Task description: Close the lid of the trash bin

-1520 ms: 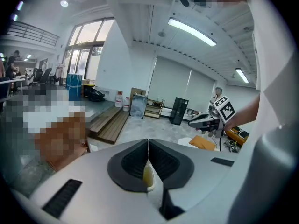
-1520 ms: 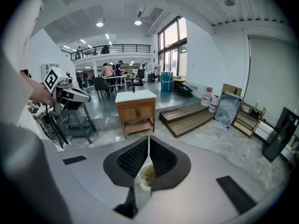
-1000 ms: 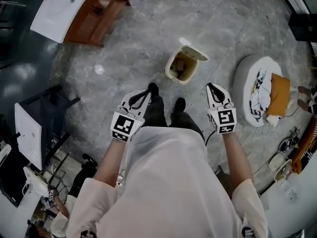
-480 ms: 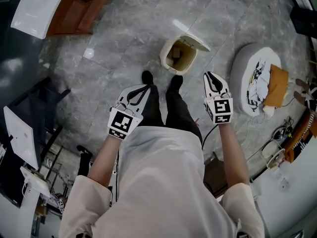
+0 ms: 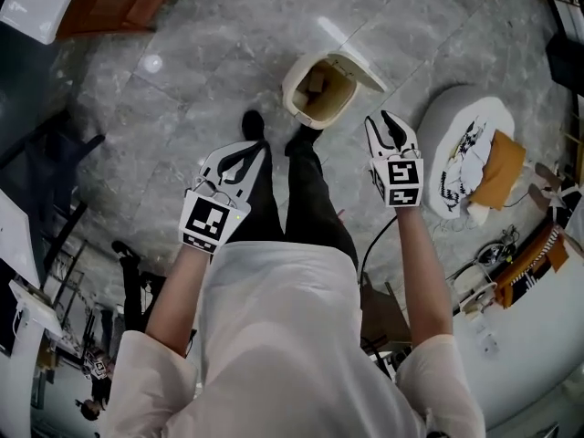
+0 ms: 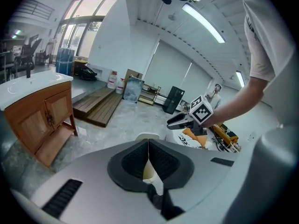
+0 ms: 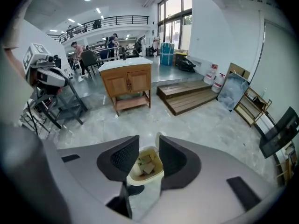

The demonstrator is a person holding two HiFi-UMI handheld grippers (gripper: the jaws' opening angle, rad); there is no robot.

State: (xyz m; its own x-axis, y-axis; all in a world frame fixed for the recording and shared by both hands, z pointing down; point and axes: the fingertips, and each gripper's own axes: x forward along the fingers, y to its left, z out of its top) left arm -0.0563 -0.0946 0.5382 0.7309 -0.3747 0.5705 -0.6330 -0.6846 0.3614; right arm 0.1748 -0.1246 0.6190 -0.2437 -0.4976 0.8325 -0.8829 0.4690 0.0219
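A small cream trash bin stands on the grey marble floor with its lid tipped up at the far right side; scraps lie inside. My right gripper hangs just right of the bin. Its jaws have just been opening, and nothing sits between them. Through their gap the open bin shows below. My left gripper is shut and empty, lower left of the bin, by the person's legs. In the left gripper view the bin peeks from behind the shut jaws.
The person's black shoes stand right beside the bin. A round white cushion with an orange cloth lies to the right. A wooden cabinet with a white top and a low wooden platform stand farther off. Dark stands are at left.
The person has stepped up to the bin, which now lies closer to both grippers. Both grippers have sunk and moved forward, the right one more.
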